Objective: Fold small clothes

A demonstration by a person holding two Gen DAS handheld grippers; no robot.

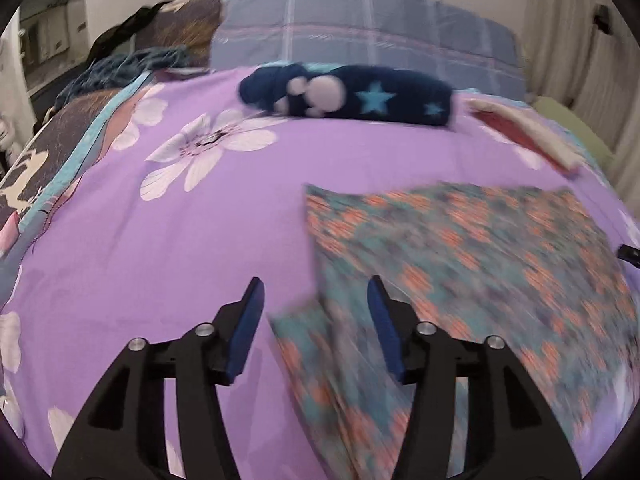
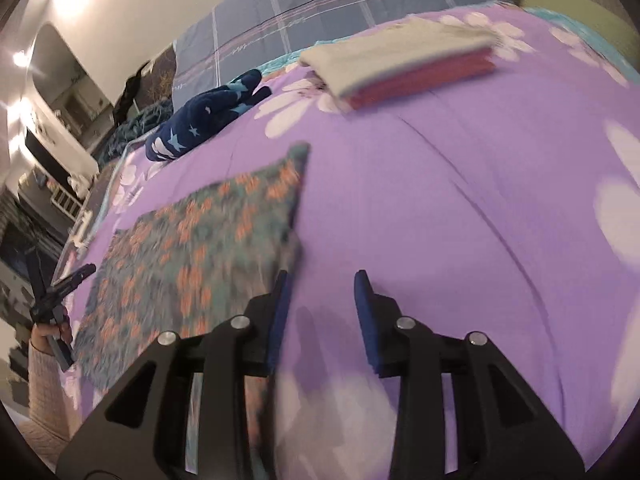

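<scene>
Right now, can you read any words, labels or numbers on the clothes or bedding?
None legible.
Floral garment: pattern only, blurred.
Navy garment: stars and paw print, no letters.
Folded pile: no label visible.
Bedspread: flowers only.

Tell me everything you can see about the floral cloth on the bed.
The floral cloth is thin fabric, teal-grey with orange flowers, blurred in both views. It lies spread nearly flat on the purple bedspread, with a flap folded near the open left gripper. The open right gripper sits at its other edge. Neither grips it.
</scene>
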